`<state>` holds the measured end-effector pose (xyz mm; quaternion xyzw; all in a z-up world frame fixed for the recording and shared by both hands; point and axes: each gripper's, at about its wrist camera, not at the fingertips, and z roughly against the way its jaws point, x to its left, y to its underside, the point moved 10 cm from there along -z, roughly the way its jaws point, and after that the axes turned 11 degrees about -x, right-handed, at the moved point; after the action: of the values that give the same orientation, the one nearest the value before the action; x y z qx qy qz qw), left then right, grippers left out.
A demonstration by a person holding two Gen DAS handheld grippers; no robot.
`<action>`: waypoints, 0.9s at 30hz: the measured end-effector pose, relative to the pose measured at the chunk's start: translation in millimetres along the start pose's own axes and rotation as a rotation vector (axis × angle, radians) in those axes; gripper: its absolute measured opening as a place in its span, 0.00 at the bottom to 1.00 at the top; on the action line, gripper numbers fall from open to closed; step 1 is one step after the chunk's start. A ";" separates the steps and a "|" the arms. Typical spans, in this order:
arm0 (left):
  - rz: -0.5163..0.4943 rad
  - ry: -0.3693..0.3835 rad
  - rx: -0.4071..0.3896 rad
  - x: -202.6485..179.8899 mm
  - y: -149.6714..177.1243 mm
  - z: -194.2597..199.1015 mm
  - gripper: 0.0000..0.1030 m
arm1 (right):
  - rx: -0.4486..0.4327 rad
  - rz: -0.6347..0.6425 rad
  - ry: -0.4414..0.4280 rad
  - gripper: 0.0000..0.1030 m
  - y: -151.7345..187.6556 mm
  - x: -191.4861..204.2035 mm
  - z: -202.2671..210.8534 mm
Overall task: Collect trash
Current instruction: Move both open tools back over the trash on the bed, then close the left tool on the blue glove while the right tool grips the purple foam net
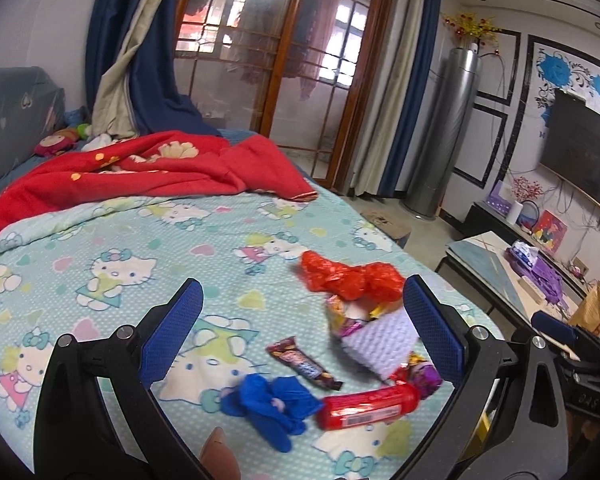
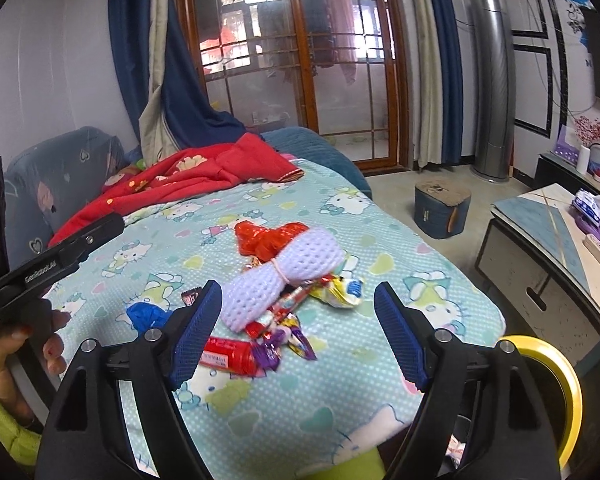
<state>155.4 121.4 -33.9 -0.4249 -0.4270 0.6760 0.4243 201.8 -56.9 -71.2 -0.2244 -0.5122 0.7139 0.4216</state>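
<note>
My left tool (image 1: pixel 300 320) is spread wide with nothing between its blue pads, and my right tool (image 2: pixel 300 324) is wide open and empty too. Both hang above the bed (image 1: pixel 100 240) and its cartoon-cat sheet.

In the left view the trash lies in the lower middle of the frame, inside the gap of the tool: nearest me a crumpled blue glove (image 1: pixel 270 404), touching the red tube wrapper (image 1: pixel 370 406) to its right. Just beyond them lie a brown candy wrapper (image 1: pixel 304 364) and a purple foil wrapper (image 1: pixel 418 376) close to the right pad. Farther on is the white foam net (image 1: pixel 380 342), and past it the crumpled red plastic bag (image 1: pixel 350 276).

In the right view the same heap sits at centre frame, the red tube wrapper (image 2: pixel 230 356) touching my left pad, the white foam net (image 2: pixel 284 276) rising between the pads, the red plastic bag (image 2: pixel 272 238) behind it.

At the far upper left of both frames a red blanket (image 1: pixel 148 172) is bunched on the bed. At the lower right of the right view a yellow ring (image 2: pixel 556 396) shows beside the tool.
</note>
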 end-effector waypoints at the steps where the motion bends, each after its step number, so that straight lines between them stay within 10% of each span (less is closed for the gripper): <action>1: 0.000 -0.005 0.004 3.8 0.6 -0.4 0.89 | 0.005 0.000 0.000 0.74 -0.8 1.0 -5.4; 27: 0.068 0.045 0.305 46.2 98.4 -17.0 0.89 | 0.192 -0.075 0.092 0.78 15.4 -22.7 -134.1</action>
<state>137.7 141.3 -140.7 -0.3850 -0.2949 0.7373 0.4704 309.3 -5.0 -138.1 -0.1963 -0.4295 0.7324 0.4905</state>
